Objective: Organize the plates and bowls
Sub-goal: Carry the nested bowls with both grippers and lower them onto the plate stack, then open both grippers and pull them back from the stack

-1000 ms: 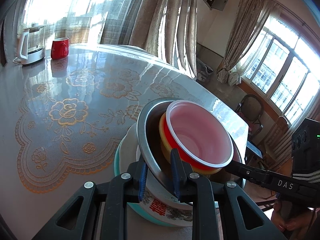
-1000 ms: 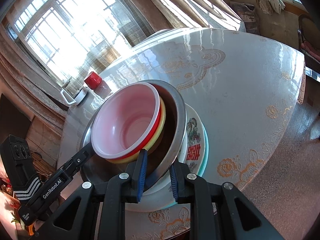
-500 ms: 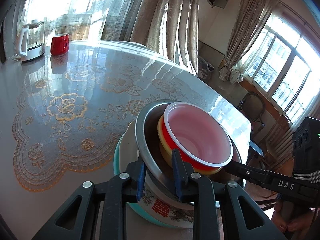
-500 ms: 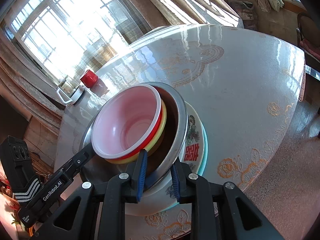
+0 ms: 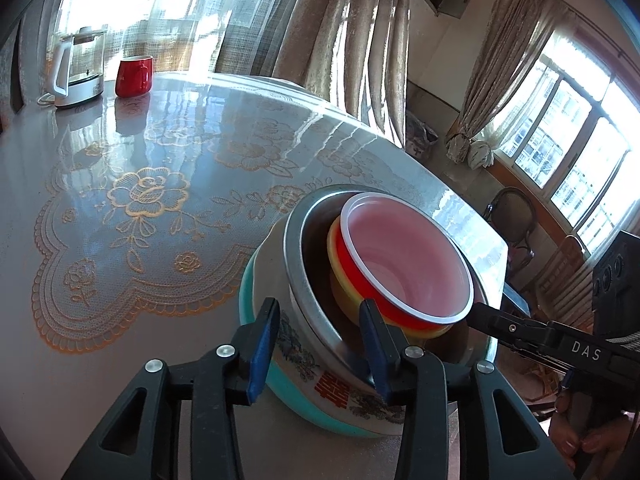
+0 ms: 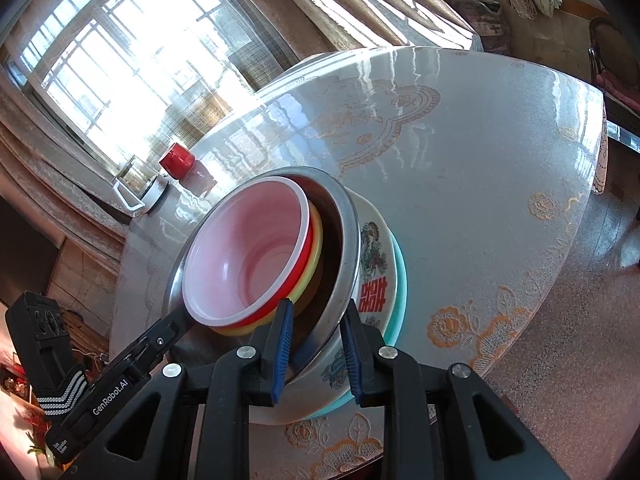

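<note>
A stack stands near the table's edge: a teal plate (image 5: 246,292) at the bottom, a white flowered dish (image 5: 268,272) with a red character, a metal bowl (image 5: 296,264), a yellow bowl (image 5: 334,248) and a red bowl with a pink inside (image 5: 404,260) on top. My left gripper (image 5: 318,344) straddles the metal bowl's near rim. Its jaws are opening, and the left pad stands clear of the rim. From the other side, my right gripper (image 6: 316,344) is shut on the metal bowl (image 6: 348,232) rim. Each gripper shows at the edge of the other's view.
A glass kettle (image 5: 76,68) and a red mug (image 5: 134,76) stand at the far end of the glossy table (image 5: 120,160) with its lace pattern. Chairs (image 5: 512,208) and curtained windows lie beyond the table edge. A hand (image 5: 580,440) holds the right gripper's handle.
My left gripper's jaws have spread apart off the metal bowl's rim. The right gripper keeps its grip, and the stack has not moved.
</note>
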`<action>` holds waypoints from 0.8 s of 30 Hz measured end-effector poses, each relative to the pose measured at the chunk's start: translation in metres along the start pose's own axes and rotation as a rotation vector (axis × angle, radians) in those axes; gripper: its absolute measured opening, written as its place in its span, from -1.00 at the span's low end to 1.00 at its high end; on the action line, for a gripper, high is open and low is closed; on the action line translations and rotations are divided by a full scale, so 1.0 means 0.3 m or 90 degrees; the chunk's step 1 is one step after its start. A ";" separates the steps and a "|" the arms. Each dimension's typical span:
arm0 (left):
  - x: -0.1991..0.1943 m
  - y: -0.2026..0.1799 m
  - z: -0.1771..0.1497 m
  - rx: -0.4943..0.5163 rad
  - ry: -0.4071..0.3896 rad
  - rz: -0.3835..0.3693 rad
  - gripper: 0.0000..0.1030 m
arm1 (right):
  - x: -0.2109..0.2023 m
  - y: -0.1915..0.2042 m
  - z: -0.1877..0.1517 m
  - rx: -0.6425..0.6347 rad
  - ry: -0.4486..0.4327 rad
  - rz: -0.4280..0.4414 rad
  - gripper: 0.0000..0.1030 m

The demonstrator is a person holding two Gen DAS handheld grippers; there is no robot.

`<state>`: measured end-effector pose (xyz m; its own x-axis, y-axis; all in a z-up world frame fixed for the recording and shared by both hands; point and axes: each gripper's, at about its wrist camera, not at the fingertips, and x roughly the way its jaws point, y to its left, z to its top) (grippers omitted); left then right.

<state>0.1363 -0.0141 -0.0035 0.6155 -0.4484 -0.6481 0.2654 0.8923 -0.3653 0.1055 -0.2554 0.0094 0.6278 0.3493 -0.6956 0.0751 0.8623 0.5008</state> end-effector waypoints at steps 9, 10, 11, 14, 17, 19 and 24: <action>-0.097 -0.002 -0.056 0.014 -0.038 0.044 0.21 | -0.060 -0.004 -0.026 -0.016 -0.041 -0.001 -0.39; -0.106 -0.003 -0.065 0.018 -0.040 0.053 0.28 | -0.062 -0.005 -0.029 -0.016 -0.043 0.000 -0.38; -0.116 -0.002 -0.072 0.021 -0.041 0.059 0.35 | -0.063 -0.005 -0.031 -0.017 -0.044 0.002 -0.38; -0.142 0.008 -0.101 0.021 -0.041 0.068 0.40 | -0.061 0.000 -0.046 -0.021 -0.042 0.002 -0.37; -0.165 0.018 -0.132 0.011 -0.040 0.074 0.45 | -0.062 0.010 -0.062 -0.030 -0.041 0.001 -0.37; -0.183 0.026 -0.155 0.004 -0.039 0.077 0.47 | -0.072 0.018 -0.073 -0.036 -0.047 0.004 -0.37; -0.208 0.024 -0.215 0.007 -0.023 0.092 0.51 | -0.107 0.042 -0.125 -0.059 -0.077 -0.003 -0.26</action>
<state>0.0520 0.0169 -0.0088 0.6745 -0.3132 -0.6686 0.1798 0.9480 -0.2628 0.0572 -0.2422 0.0188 0.7170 0.3033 -0.6276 0.0098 0.8959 0.4441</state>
